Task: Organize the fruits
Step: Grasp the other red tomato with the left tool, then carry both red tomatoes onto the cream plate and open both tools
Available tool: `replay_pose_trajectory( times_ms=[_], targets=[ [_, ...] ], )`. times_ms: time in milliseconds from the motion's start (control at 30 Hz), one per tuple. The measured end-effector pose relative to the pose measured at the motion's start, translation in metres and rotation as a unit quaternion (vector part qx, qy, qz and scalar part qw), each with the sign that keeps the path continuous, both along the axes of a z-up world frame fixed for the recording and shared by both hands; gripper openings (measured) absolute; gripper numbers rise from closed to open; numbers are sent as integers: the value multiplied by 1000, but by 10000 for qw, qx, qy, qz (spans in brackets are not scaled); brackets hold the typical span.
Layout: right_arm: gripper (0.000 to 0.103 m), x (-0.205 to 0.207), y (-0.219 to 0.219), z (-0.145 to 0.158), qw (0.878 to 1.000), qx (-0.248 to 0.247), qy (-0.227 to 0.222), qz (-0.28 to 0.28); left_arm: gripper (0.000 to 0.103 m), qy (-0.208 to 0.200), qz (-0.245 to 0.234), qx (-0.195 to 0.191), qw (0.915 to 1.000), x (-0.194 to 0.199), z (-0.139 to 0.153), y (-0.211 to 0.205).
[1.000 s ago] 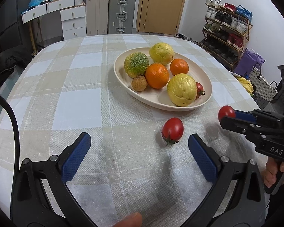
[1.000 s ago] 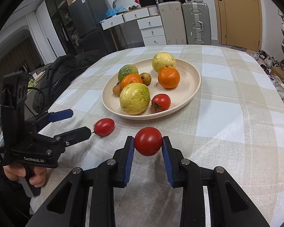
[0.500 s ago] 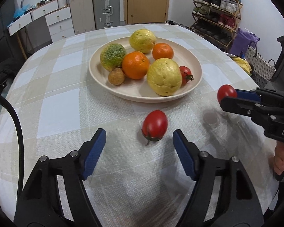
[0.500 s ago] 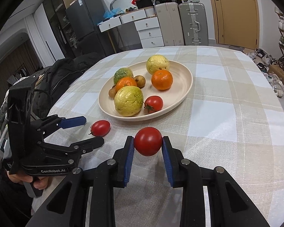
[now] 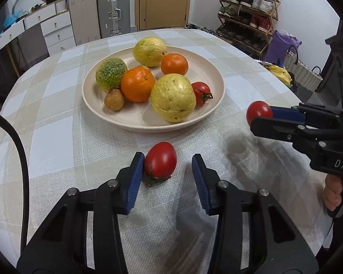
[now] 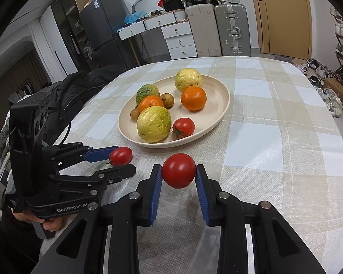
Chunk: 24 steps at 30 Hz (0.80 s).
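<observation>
Left gripper (image 5: 165,178): fingers closing around an oblong tomato (image 5: 160,161) that lies on the counter (image 5: 52,137). The left blue pad touches it; the right pad is not on it yet, gap visible. No grip so far.

Right gripper (image 6: 178,189): fingers clenched on a round tomato (image 6: 178,170), held clear of the cloth. Its shadow falls on the counter below.

Both tomatoes sit near the counter's near edge, just in front of the plate (image 5: 212,73). The oblong one is just short of the plate rim, not touching.

The plate is cream, shallow, oval, roughly mid-counter. It holds two yellow-green guavas (image 5: 172,98), one rough green fruit (image 5: 111,74), two oranges (image 5: 137,84), small brown round fruits (image 5: 113,99) and one tomato with calyx (image 5: 201,92) at its right-hand rim.

Surface: round-edged counter under a beige and white checked cloth with a coarse weave, partly glossy.

Room: a wooden door (image 5: 163,2) behind the far edge, with two hard-shell suitcases (image 5: 113,11) and white drawers (image 5: 54,32) beside it. A shoe rack (image 5: 247,11) stands past the right edge with a woven basket (image 5: 301,73) near it. A dark fridge (image 6: 100,27) and a dark jacket (image 6: 80,86) are off the left edge.
</observation>
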State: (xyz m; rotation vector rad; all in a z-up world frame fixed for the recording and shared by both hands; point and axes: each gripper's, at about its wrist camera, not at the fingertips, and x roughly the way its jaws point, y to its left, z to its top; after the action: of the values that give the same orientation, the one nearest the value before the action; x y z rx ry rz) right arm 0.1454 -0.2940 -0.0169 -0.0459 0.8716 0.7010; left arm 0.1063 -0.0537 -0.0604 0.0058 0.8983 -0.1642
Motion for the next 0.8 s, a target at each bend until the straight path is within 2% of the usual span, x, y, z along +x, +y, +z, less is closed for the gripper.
replay_pose_trajectory(
  times_ms=[67, 267, 500, 800],
  targets=[
    [30, 0, 0, 0, 10000, -9, 4, -8, 40, -1, 2, -60, 10000, -1, 0, 2],
    [30, 1, -1, -2, 10000, -12, 28, 3, 24, -2, 141, -277, 9995, 1, 0, 14],
    [30, 3, -6, 0, 10000, 31, 0, -68, 24, -24, 167, -462, 9988, 2, 1, 20],
    [30, 2, -8, 3, 9999, 86, -59, -73, 24, -454, 166, -596, 9971, -9, 18, 25]
  ],
)
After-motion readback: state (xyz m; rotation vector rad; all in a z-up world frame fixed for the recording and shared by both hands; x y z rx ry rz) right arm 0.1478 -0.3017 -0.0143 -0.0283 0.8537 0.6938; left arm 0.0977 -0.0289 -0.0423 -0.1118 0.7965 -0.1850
